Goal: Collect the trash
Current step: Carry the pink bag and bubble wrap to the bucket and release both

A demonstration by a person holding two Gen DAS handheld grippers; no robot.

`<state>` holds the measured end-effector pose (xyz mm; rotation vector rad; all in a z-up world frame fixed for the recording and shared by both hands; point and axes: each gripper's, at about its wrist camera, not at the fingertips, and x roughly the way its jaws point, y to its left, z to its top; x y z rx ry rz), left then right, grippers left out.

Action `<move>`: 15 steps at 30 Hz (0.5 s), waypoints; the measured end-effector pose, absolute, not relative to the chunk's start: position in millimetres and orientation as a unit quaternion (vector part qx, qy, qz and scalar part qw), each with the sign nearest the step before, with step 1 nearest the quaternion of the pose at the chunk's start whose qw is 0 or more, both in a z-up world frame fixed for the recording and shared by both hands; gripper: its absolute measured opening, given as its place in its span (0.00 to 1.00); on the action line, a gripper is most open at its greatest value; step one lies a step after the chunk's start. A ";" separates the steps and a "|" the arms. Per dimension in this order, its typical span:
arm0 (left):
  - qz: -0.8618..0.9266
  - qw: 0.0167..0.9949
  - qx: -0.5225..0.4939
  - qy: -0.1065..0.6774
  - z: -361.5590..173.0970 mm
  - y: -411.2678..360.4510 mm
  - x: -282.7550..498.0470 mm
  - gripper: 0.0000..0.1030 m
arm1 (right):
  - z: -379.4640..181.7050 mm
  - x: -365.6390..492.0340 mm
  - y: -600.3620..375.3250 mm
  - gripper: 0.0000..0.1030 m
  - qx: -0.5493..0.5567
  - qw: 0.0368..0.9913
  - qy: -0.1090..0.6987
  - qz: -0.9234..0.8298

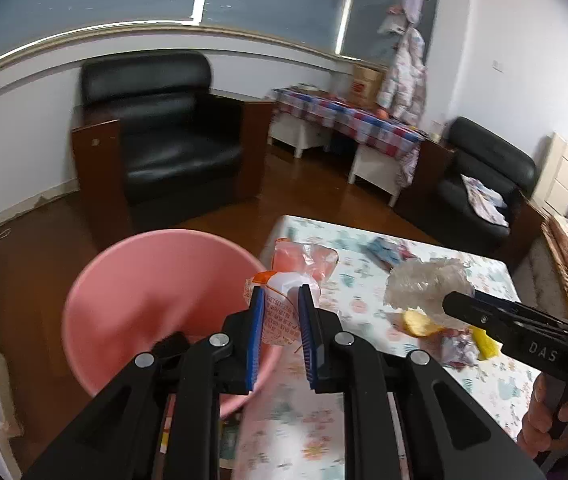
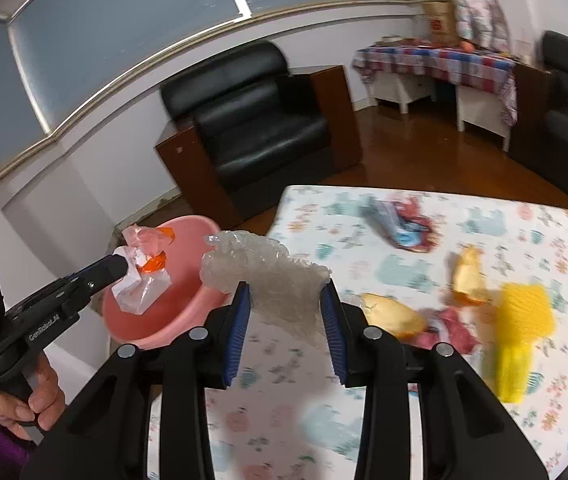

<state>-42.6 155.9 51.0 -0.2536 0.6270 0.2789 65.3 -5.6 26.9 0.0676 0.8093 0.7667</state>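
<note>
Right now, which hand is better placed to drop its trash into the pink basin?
Left. The left gripper holds its wrapper already over the basin. The right gripper holds clear plastic nearer the table, beside the basin, so it likely needs more travel.

A crumpled white-and-orange wrapper (image 1: 284,308) is hanging pinched over the pink basin (image 1: 131,304). A wad of clear plastic film (image 2: 271,280) is being held above the floral table (image 2: 484,216), where yellow peel pieces (image 2: 394,314), a yellow net (image 2: 522,328) and blue-red wrappers (image 2: 400,226) are lying.
</note>
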 end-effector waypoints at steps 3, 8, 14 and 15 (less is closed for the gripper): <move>0.159 0.930 -0.129 0.305 51.3 172.1 -54.6 0.16 | 30.0 59.6 14.8 0.35 0.021 0.838 0.384 0.387; 0.191 0.921 -0.138 0.310 47.3 194.9 -72.2 0.16 | 35.3 50.5 53.5 0.35 -0.003 0.822 0.381 0.422; 0.218 0.910 -0.140 0.322 38.4 216.8 -84.3 0.16 | 30.0 42.7 100.7 0.35 -0.035 0.800 0.389 0.457; 0.221 0.909 -0.141 0.324 37.0 218.5 -84.0 0.16 | 28.7 42.3 106.8 0.35 -0.037 0.796 0.390 0.461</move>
